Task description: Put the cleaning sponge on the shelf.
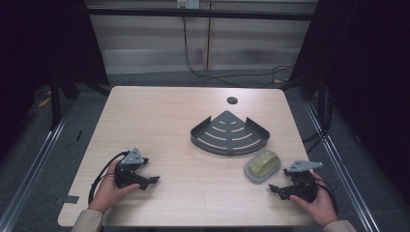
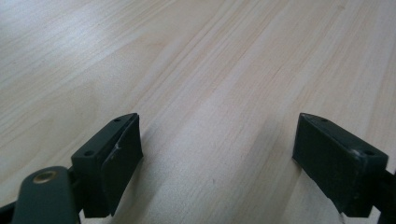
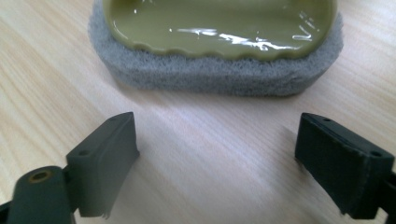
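Two claws low over desk [image 1: 159, 116], jaws of both apart, nothing held. Left claw [image 1: 153, 180] over bare wood. Right claw [image 1: 273, 188] faces sponge [image 1: 262, 166], just beside rack [image 1: 230, 133]. Likely step: approach. Next: advance, straddle sponge, close.

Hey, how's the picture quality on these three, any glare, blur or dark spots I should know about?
High view: the table is evenly lit, the surroundings fall to near black, and the corner rack is sharp. Right gripper view: white glare streaks on the sponge's glossy yellow-green top, with slight softness at the frame's lower edge. Left gripper view: wood grain softens toward the far top, and both jaws throw soft shadows.
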Demonstrator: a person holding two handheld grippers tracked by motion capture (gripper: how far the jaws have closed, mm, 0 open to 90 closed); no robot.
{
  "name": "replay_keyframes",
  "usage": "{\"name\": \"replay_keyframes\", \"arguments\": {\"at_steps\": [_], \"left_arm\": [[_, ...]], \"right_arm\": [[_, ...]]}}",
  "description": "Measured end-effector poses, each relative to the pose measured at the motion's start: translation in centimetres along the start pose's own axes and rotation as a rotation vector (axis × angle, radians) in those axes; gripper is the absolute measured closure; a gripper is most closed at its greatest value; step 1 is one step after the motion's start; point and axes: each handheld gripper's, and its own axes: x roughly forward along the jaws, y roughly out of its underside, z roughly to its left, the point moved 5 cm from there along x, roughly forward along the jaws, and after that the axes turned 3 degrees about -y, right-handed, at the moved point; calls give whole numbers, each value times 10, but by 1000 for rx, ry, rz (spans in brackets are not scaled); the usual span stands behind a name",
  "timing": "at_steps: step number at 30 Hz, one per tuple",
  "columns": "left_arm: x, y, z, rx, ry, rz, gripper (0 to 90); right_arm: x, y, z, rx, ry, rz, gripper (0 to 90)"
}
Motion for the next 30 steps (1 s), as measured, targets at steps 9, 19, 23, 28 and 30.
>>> {"name": "replay_keyframes", "arguments": {"at_steps": [9, 19, 23, 28, 30], "left_arm": [[0, 0, 0, 2, 1, -1, 152], [0, 0, 0, 2, 1, -1, 152], [0, 0, 0, 2, 1, -1, 151], [0, 0, 0, 2, 1, -1, 151], [0, 0, 0, 2, 1, -1, 151]], "right_arm": [[-10, -1, 4, -120, -102, 174, 174], [-29, -45, -4, -321, -104, 298, 258], [-30, -65, -6, -390, -104, 335, 267], [-29, -86, -11, -439, -97, 372, 280], [-28, -93, -13, -447, -100, 391, 287]]}}
